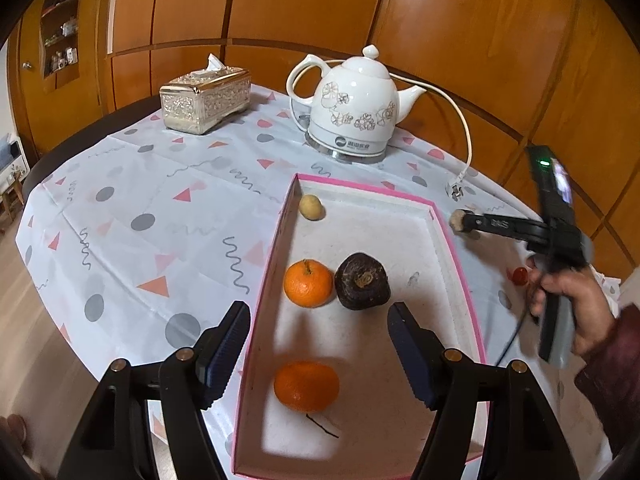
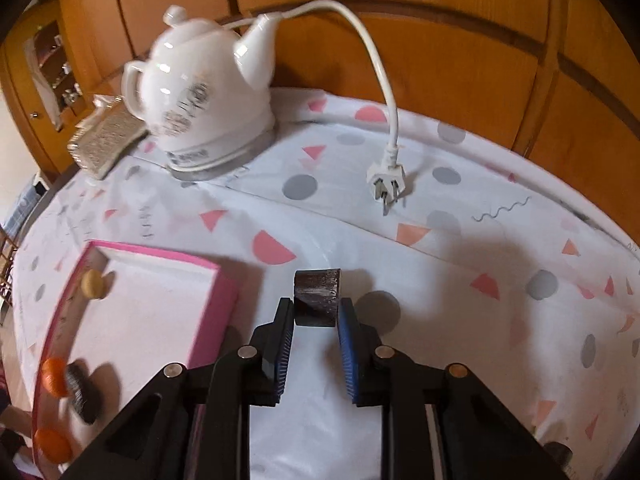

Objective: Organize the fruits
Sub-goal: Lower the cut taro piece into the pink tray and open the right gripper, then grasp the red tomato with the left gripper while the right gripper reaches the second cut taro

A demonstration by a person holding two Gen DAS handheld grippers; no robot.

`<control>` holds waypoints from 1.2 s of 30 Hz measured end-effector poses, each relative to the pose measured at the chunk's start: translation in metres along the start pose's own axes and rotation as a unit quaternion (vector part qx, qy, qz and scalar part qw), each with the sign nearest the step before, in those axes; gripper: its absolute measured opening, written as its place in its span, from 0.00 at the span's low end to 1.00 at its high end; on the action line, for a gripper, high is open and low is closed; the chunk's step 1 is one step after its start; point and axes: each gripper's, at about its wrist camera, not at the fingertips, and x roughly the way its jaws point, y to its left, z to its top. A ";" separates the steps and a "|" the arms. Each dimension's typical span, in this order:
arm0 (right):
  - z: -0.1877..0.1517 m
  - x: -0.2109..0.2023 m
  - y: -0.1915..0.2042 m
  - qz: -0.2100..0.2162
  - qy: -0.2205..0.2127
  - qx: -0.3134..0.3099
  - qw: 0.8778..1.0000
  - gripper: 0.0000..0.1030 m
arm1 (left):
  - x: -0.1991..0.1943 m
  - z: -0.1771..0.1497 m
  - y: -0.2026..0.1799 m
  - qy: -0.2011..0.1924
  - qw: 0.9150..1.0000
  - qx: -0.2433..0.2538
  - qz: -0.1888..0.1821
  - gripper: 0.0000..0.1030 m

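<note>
Four pieces of produce lie in the pink-rimmed tray (image 1: 460, 248): one orange (image 1: 306, 386) near the front, a second orange (image 1: 308, 284) further back, touching a dark purple root (image 1: 363, 281) on its right, and a small pale potato (image 1: 310, 207) alone in the far left corner. A thin dark twig (image 1: 322, 426) lies just in front of the nearer orange.

Outside the tray, to its right, a dark cut chunk (image 2: 318, 298) sits between the tips of the right gripper (image 2: 316, 312). Its jaws are drawn in narrow around the chunk, with both pads right at its sides; the chunk appears gripped. In the left view this gripper is seen from the side, held by a hand (image 1: 576, 304) in a dark red sleeve (image 1: 612, 376), beyond the tray's right wall, with a small red fruit (image 1: 519, 275) on the cloth beside it.

The left gripper (image 1: 318, 312) hovers over the near part of the tray with its jaws spread wide and nothing between them.

Farther back on the patterned tablecloth (image 1: 160, 208) stand a white flowered kettle (image 1: 356, 108) on its base, its loose plug (image 2: 388, 180) lying on the cloth, and a silver tissue box (image 1: 204, 100) to the left. Wooden panelling (image 1: 460, 20) runs behind the table.
</note>
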 end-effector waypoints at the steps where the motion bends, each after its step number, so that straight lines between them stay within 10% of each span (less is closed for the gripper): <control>1: -0.003 -0.011 0.002 0.005 -0.012 -0.006 1.000 0.21 | 0.000 0.001 0.000 0.000 1.000 -0.002 -0.001 0.70; 15: -0.075 -0.076 0.088 0.126 -0.006 -0.073 0.989 0.22 | -0.010 -0.007 -0.005 0.000 1.000 0.004 0.003 0.70; 26: -0.098 -0.104 0.081 0.082 -0.042 -0.034 0.995 0.32 | -0.009 -0.009 -0.027 -0.002 0.999 0.043 0.002 0.70; 36: -0.132 -0.145 -0.014 -0.040 -0.083 0.094 0.991 0.32 | 0.003 -0.009 -0.096 0.005 0.992 0.116 -0.057 0.70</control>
